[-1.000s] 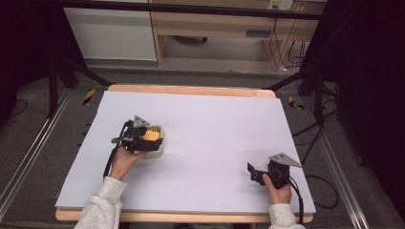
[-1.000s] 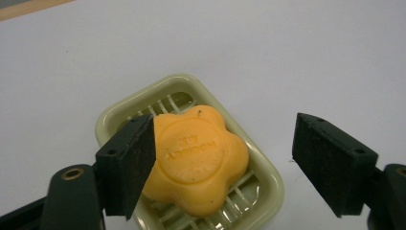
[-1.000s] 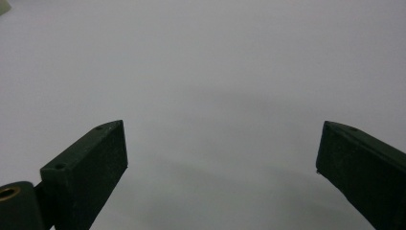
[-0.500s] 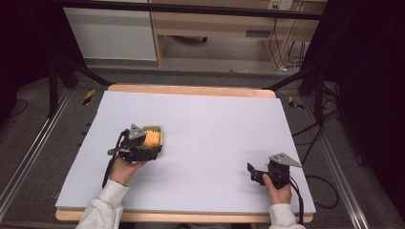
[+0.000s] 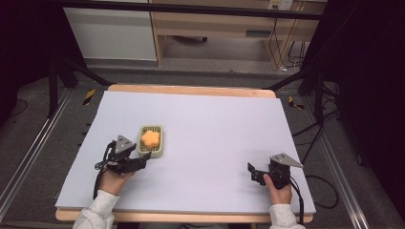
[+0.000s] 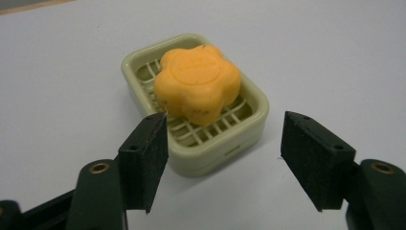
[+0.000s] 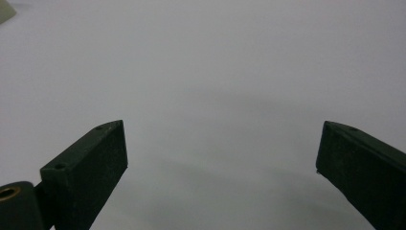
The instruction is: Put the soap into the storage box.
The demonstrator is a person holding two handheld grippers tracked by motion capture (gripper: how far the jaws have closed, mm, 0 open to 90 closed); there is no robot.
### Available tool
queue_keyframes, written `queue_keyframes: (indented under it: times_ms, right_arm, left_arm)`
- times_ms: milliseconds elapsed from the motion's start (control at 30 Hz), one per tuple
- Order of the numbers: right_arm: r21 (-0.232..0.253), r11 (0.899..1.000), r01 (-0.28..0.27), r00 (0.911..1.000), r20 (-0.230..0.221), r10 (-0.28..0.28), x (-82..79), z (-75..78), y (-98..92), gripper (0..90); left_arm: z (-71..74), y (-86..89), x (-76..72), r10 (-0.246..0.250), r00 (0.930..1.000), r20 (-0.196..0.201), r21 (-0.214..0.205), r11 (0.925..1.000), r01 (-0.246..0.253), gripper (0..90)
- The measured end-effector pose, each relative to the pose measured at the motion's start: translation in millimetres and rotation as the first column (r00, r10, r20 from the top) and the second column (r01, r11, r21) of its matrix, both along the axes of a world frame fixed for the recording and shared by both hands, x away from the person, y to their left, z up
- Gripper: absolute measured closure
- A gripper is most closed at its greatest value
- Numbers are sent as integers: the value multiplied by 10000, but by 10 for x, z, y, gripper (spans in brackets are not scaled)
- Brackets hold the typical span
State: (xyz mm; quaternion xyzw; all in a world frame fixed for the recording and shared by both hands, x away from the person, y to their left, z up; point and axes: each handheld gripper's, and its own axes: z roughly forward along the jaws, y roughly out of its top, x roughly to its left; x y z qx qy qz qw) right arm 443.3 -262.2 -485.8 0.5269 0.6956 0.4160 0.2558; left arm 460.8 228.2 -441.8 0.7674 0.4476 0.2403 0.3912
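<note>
An orange flower-shaped soap [image 5: 150, 138] [image 6: 197, 84] lies in a pale green slotted soap dish [image 5: 160, 151] [image 6: 239, 139] on the white table, left of centre. My left gripper [image 5: 144, 160] [image 6: 225, 119] sits just short of the dish's near end and points at it. Its jaws have just been closing but stand apart, with nothing pressed between them. Near the front right of the table my right gripper [image 5: 251, 171] [image 7: 222, 129] is open over bare table with nothing in it.
A white sheet [image 5: 215, 124] covers the wooden table. Its front edge runs close under both hands. Black frame rails stand to the left and right of the table, and cables lie on the floor at the right.
My left gripper has drawn back from above the soap dish toward the person, and its jaws have narrowed. The soap and dish now lie uncovered. The right gripper has stayed put.
</note>
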Motion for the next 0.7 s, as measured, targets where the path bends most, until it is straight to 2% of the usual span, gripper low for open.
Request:
queue_keyframes:
  times_ms: [67, 200, 267, 500, 533, 700]
  right_arm:
    - [54, 10000, -3, 10000, -25, 3, -3, 2, -3, 41]
    - [53, 10000, 7, 10000, -25, -6, -5, 3, -2, 41]
    - [55, 10000, 10, 10000, -21, -9, -6, 3, -5, 41]
    - [118, 9999, 60, 10000, -38, -59, -12, 3, -10, 41]
    - [147, 9999, 60, 10000, -42, -59, -9, 2, -14, 41]
    - [156, 9999, 38, 10000, -50, -37, -10, 3, -14, 41]
  left_arm:
    - [-19, 75, -78, 186, 9998, 48, 100, 9998, -187, 334]
    - [-35, 140, -143, 280, 9995, 151, 191, 9994, -283, 334]
    - [-74, 206, -187, 439, 9990, 112, -27, 9990, -439, 331]
    - [-151, 310, -227, 771, 9970, -27, 60, 9970, -771, 300]
    - [-171, 340, -224, 927, 9956, -117, -90, 9956, -928, 294]
    - [-193, 397, -192, 1274, 9917, -147, -94, 9918, -1276, 256]
